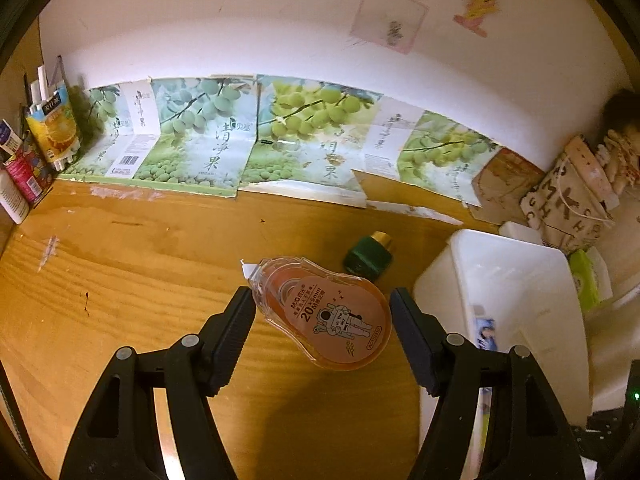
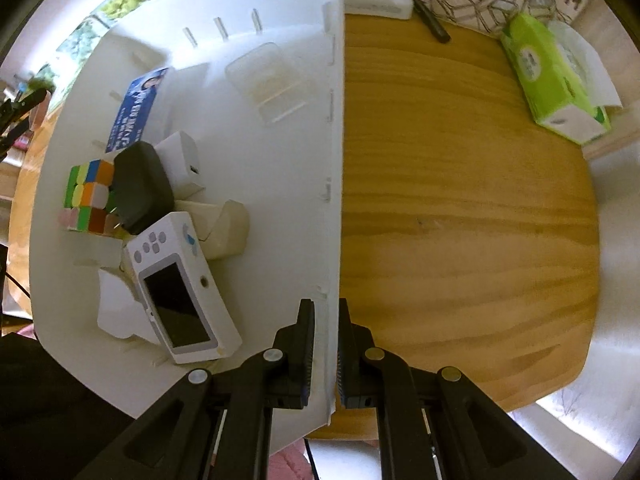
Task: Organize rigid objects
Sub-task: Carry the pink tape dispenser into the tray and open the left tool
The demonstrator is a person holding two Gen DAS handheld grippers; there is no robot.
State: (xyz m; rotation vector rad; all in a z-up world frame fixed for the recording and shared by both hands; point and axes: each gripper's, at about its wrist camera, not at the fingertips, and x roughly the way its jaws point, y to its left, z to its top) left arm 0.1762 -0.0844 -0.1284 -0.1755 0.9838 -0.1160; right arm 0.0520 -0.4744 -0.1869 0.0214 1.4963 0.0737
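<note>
Straddling correction tape (image 1: 326, 312), left tool (image 1: 322, 326) wide, tape may skid on worktop (image 1: 120, 264); right tool (image 2: 325, 354) pinching bin wall (image 2: 334, 160), may tip.

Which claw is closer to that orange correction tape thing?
The left claw: its open fingers sit either side of the correction tape on the table. The right claw is off at the white bin, clamped on its wall.

home desk | wood table (image 2: 460, 200) | tissue box (image 2: 556, 76) | wall stickers (image 1: 478, 10)
</note>
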